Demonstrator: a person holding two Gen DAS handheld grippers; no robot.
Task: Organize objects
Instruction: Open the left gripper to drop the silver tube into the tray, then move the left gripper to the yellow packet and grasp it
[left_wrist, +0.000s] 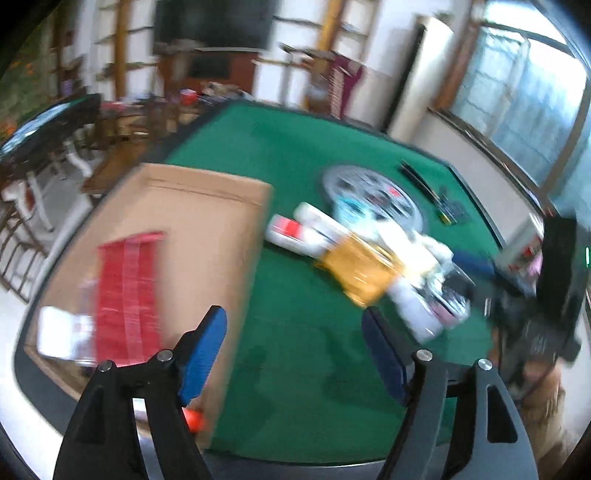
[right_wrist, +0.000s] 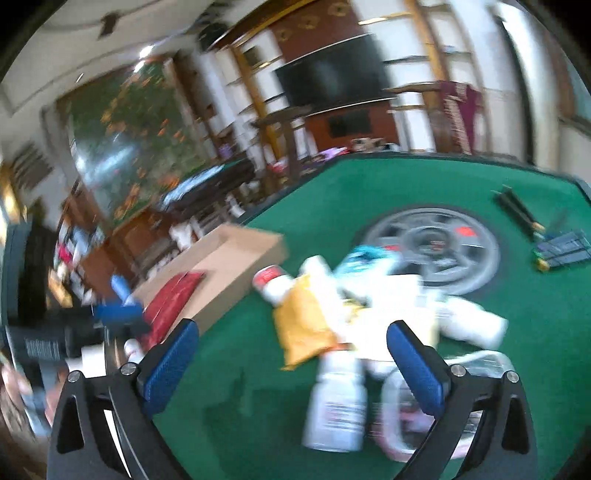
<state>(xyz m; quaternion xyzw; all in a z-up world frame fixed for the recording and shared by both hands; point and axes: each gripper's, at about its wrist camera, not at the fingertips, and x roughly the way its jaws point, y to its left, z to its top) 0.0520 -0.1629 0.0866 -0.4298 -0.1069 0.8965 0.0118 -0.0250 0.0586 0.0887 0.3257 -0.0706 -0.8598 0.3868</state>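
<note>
Green felt covers the bench (left_wrist: 295, 155), with shelving and a dark screen blurred in the room behind. On the left of the bench sits an open brown cardboard box (left_wrist: 207, 221) already holding a flat red packet (left_wrist: 125, 291) and something white at its near end. To its right lies a loose heap of items waiting to be sorted: a yellow crinkled pouch (right_wrist: 303, 325), a white plastic bottle with a printed label (right_wrist: 338, 402) lying on its side nearest the right gripper, a white tube with a red band (left_wrist: 291, 230), and behind them a round grey wheel-like disc (right_wrist: 436, 251). The left gripper (left_wrist: 293, 354) hovers over bare felt beside the box's right wall, its blue-padded fingers (left_wrist: 203, 350) spread wide and holding nothing; the right gripper (right_wrist: 291, 365) is likewise released and empty, poised just above the heap (both views are smeared by motion, so finer details are lost). The bottle looks light, rigid and smooth, likely to roll or slip, so I would take it across the middle of its body; the pouch seems soft and yielding, best pinched at a flat edge.
</note>
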